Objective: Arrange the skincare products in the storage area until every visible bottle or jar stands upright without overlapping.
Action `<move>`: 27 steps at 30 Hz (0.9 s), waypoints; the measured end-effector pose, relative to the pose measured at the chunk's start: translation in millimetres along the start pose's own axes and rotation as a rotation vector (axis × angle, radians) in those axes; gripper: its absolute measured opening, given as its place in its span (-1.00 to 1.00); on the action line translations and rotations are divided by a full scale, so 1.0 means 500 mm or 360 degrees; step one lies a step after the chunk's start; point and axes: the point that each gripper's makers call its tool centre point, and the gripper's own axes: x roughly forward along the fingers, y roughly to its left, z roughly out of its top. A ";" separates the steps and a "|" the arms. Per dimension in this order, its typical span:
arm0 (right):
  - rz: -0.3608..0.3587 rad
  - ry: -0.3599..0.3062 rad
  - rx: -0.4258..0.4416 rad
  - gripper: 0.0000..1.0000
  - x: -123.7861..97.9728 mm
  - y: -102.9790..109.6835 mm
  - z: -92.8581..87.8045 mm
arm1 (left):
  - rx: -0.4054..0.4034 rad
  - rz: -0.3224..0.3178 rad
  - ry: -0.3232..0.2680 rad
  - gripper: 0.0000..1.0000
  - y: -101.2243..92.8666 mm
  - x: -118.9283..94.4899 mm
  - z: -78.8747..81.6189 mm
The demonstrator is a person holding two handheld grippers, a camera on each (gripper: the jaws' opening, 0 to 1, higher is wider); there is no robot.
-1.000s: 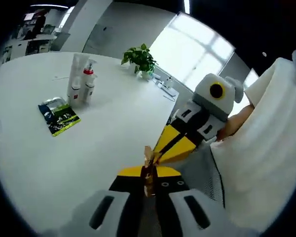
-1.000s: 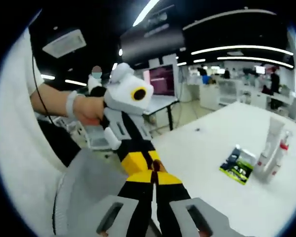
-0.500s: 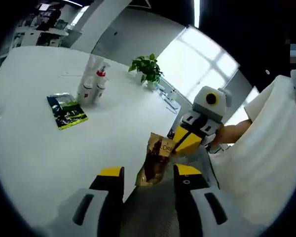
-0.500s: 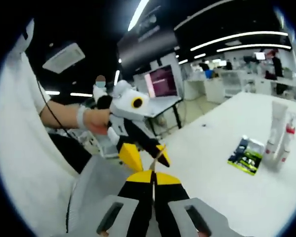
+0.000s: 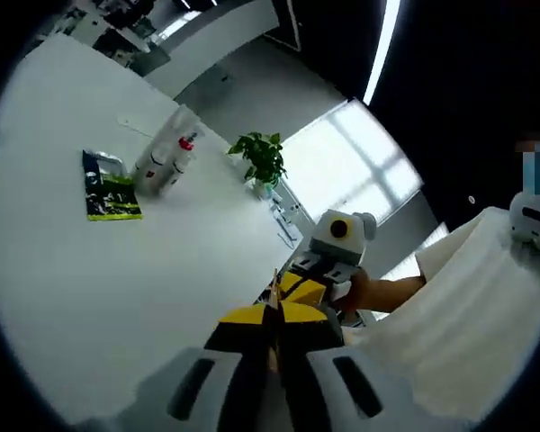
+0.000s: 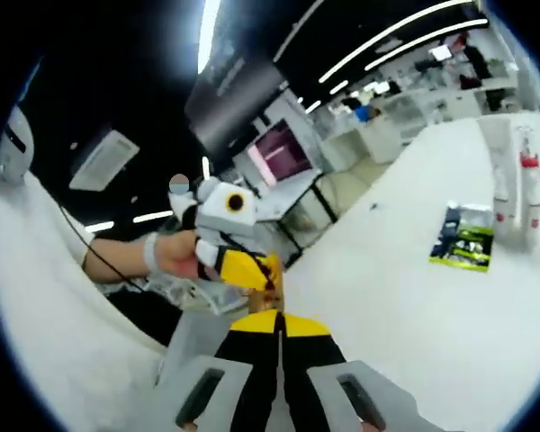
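A thin brown sachet (image 5: 271, 290) is seen edge-on between my two grippers, above the near edge of the white table (image 5: 117, 270). My left gripper (image 5: 272, 317) is shut on it. My right gripper (image 5: 292, 286) meets it from the right, tip to tip. In the right gripper view my right gripper (image 6: 277, 317) is shut just under the sachet (image 6: 273, 277), with the left gripper (image 6: 252, 272) clamped on it from the left. Far off stand a white tube (image 5: 165, 144) and a red-collared spray bottle (image 5: 176, 160), side by side. A green flat packet (image 5: 106, 187) lies beside them.
A potted plant (image 5: 262, 158) and small items stand at the table's far edge. A person's white sleeve (image 5: 468, 306) fills the right side, and a hand (image 6: 175, 255) holds the left gripper. Desks and a monitor (image 6: 279, 148) lie beyond the table (image 6: 414, 306).
Half a second ago my left gripper stood open around the sachet; now it is shut on it. Both views have tilted upward; the bottles and packet lie as before.
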 end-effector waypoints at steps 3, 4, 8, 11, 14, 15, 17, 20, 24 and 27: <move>-0.0024 -0.0110 0.0010 -0.78 0.004 -0.006 0.020 | -0.0187 -0.0048 -0.0168 -1.00 -0.016 0.002 0.038; 0.0011 -0.0118 0.0090 -0.59 0.005 -0.001 0.019 | -0.0199 -0.0070 -0.0234 -1.00 -0.021 0.001 0.054; 0.0102 -0.0316 0.0360 -0.44 0.009 0.010 0.053 | -0.0284 -0.0145 -0.0398 -1.00 -0.040 0.000 0.095; 0.0168 -0.0395 0.0455 -0.57 0.013 0.025 0.074 | -0.0271 -0.0146 -0.0396 -1.00 -0.041 0.006 0.095; 0.0164 -0.0423 0.0468 -0.97 0.012 0.022 0.084 | -0.0242 -0.0100 -0.0417 -1.00 -0.027 0.004 0.094; 0.0197 -0.0411 0.0445 -1.00 0.010 0.024 0.082 | -0.0230 -0.0054 -0.0383 -1.00 -0.016 0.004 0.085; 0.0127 -0.0400 0.0499 -1.00 0.011 0.009 0.075 | -0.0214 -0.0053 -0.0364 -1.00 -0.017 0.005 0.078; 0.0127 -0.0437 0.0606 -1.00 0.005 -0.006 0.081 | -0.0216 -0.0031 -0.0338 -1.00 -0.013 0.007 0.065; 0.0157 -0.0461 0.0639 -0.99 0.004 -0.007 0.087 | -0.0297 -0.0039 -0.0394 -1.00 -0.007 0.005 0.068; 0.0160 -0.0432 0.0656 -0.94 0.003 -0.010 0.080 | -0.0419 -0.0062 -0.0493 -1.00 -0.001 -0.004 0.083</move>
